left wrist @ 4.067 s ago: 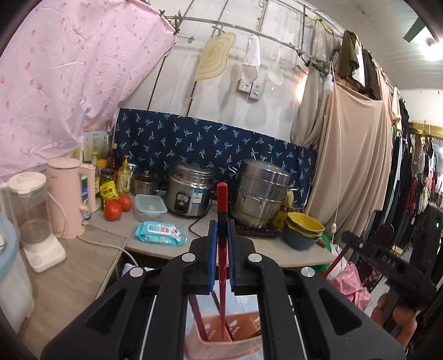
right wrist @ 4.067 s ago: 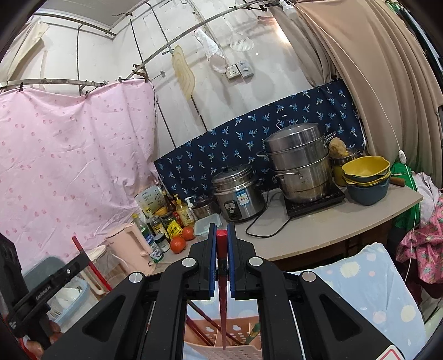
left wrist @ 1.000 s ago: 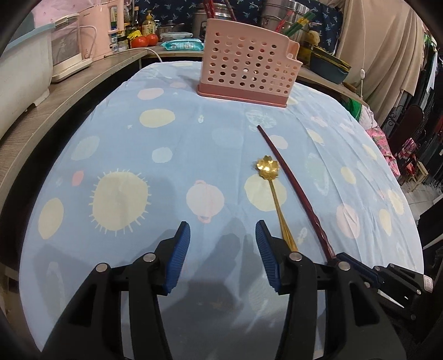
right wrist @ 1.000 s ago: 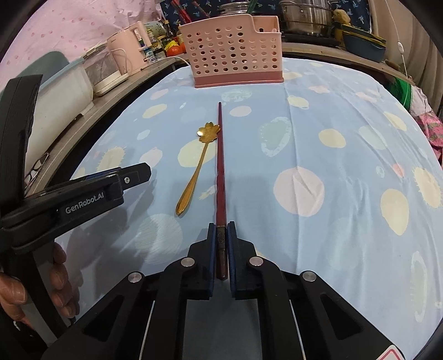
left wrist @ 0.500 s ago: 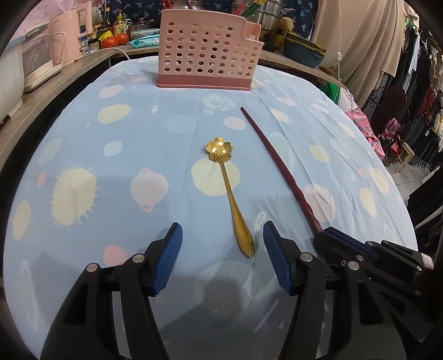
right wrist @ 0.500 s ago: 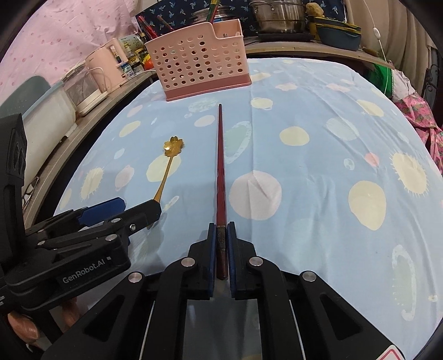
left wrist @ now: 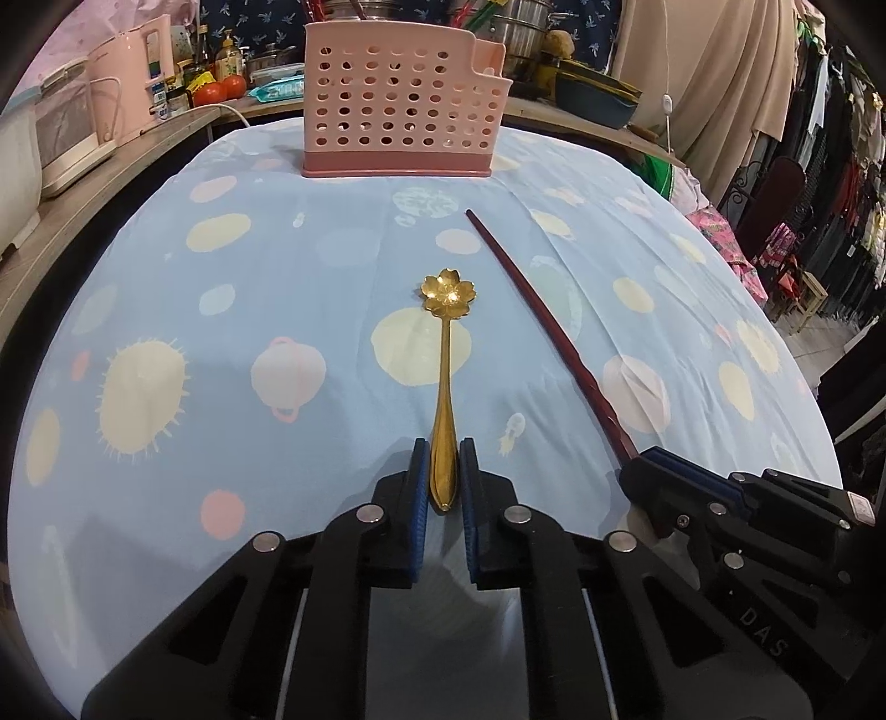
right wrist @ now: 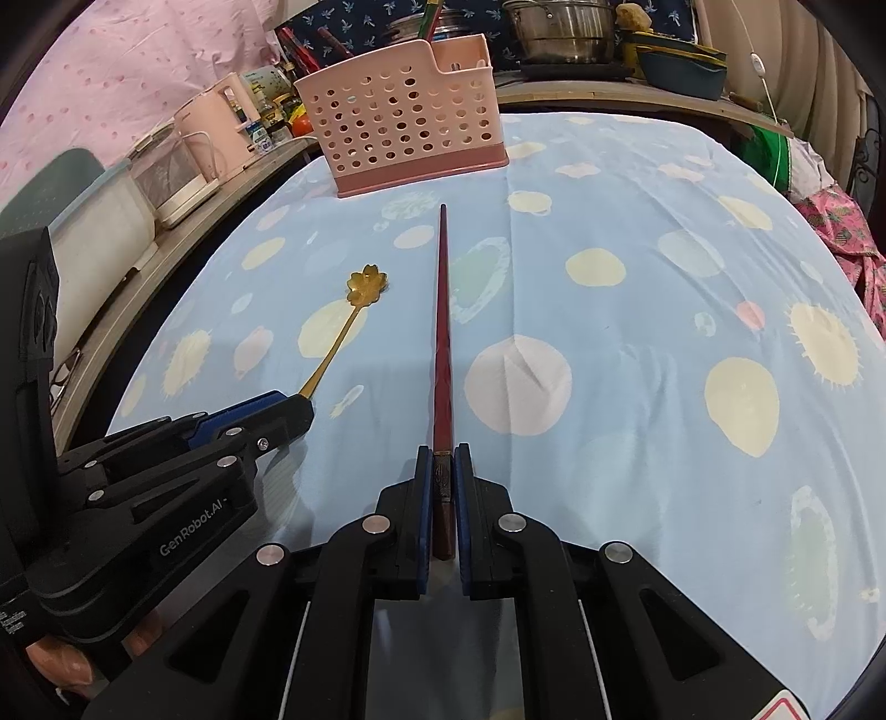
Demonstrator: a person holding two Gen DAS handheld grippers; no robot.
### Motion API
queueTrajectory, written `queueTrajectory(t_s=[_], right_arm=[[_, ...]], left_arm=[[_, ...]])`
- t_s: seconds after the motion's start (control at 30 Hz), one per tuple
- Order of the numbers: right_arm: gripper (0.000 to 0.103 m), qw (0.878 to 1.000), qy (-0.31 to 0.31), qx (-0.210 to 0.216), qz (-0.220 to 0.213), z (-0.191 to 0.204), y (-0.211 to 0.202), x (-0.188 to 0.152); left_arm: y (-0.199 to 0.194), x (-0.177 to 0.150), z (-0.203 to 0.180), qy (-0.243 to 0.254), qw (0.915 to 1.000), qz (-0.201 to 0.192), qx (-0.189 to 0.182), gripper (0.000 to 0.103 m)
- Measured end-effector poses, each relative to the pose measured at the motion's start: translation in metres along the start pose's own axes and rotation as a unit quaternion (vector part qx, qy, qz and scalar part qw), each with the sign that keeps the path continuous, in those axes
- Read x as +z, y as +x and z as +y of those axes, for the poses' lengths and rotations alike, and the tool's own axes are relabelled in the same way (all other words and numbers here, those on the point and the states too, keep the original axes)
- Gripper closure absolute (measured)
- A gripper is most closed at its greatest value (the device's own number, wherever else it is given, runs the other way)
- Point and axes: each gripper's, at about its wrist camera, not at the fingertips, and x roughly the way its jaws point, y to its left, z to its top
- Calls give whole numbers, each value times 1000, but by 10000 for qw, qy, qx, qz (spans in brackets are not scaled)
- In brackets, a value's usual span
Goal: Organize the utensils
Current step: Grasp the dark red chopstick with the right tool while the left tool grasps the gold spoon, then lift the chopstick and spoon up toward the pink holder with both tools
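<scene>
A gold spoon (left wrist: 447, 354) with a flower-shaped bowl lies on the blue dotted tablecloth (left wrist: 277, 288), handle toward me. My left gripper (left wrist: 443, 448) is closing, its blue pads against both sides of the handle's end. To the right lies a dark red chopstick (right wrist: 443, 310), pointing at the pink perforated utensil basket (right wrist: 404, 127) at the table's far edge. My right gripper (right wrist: 443, 454) is shut on the chopstick's thick near end, low on the cloth. The two grippers sit side by side; the left gripper (right wrist: 299, 407) shows in the right wrist view.
A wooden counter (left wrist: 111, 160) runs along the left with a pink kettle (left wrist: 138, 72), a blender and tomatoes. Steel pots (right wrist: 559, 27) and stacked bowls stand behind the basket. Hanging clothes (left wrist: 819, 138) fill the right side. A hand (right wrist: 55, 659) holds the left gripper.
The left gripper slid right until the spoon handle lay between its jaws, then the jaws closed from wide apart onto the handle. The right gripper stayed shut on the chopstick.
</scene>
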Motion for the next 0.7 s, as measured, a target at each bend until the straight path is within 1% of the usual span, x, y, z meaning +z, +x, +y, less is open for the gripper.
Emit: queueTrajectory(t_s=[0.1,0.17,0.3,0.57,0.7], right_arm=[[96,10000,-2,0,-1,0,0,0],[96,10000,-8,6,-4,1,-1,0],[96,10000,-13,30,-51,4,-5,-1],[96,9994,-2,196,-282,7,-27,11],[96,9984,31,268,-507,6,-43,24]], left_arm=[[-1,0,1,-23,10000,3,-19,93],[-4,0,4,-109,9999,7,-80,93],[-14,4,11,-255,9996,-63,-74,93],[-45,26,25,-482,9979,-422,-115,93],[-58,39,30,-541,9965,-624,-104,94]])
